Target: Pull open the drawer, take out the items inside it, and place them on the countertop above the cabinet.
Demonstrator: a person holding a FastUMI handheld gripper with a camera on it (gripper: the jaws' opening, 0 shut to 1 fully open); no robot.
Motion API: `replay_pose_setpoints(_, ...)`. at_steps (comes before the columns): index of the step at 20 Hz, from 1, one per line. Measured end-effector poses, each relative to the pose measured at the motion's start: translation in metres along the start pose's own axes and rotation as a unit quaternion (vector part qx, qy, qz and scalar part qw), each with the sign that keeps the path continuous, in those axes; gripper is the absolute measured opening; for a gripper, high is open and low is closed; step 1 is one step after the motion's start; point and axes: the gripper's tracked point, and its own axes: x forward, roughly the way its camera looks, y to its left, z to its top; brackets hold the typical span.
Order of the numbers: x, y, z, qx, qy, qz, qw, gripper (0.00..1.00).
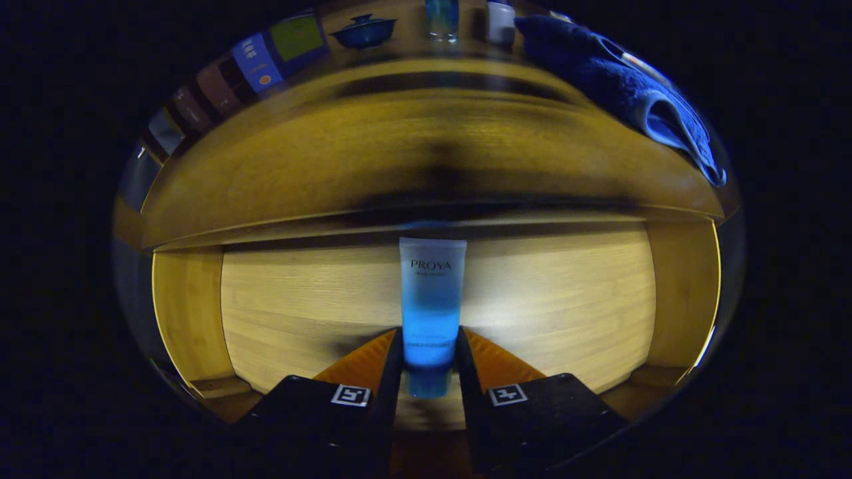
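Both fingers (399,362) clamped on tube (431,293) over open drawer (439,299); tube's lower end shadowed.

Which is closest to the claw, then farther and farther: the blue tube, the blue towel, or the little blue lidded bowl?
1. Blue tube: between the fingers of the claw, over the open drawer.
2. Blue towel: on the countertop above, off to the right.
3. Lidded bowl: farther back on the countertop, a little left.

tool (430,346) clamps tube (431,299) | over open drawer (546,299) | seemingly lifted
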Motion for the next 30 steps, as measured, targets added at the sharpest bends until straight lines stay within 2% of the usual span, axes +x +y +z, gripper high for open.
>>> replay_pose_setpoints(1, -0.003, 0.002, 0.004, -0.007, -0.002, 0.001, 1.0, 0.5)
replay_pose_setpoints(4, -0.001, 0.002, 0.0, -0.032, -0.006, 0.001, 0.999, 0.41)
replay_pose_setpoints(10, -0.01, 0.007, 0.0, -0.013, -0.015, 0.031, 0.999, 0.41)
replay_pose_setpoints(16, -0.044, 0.002, 0.032, -0.01, -0.086, 0.035, 0.996, 0.41)
replay_pose_setpoints(20, -0.086, 0.0, 0.05, -0.007, -0.156, 0.043, 0.987, 0.41)
replay_pose_setpoints(25, -0.117, 0.001, 0.127, -0.008, -0.228, 0.043, 0.973, 0.41)
replay_pose_setpoints(28, -0.109, 0.003, 0.176, -0.014, -0.232, 0.039, 0.972, 0.41)
replay_pose_setpoints(30, -0.093, -0.001, 0.203, -0.021, -0.218, 0.017, 0.976, 0.41)
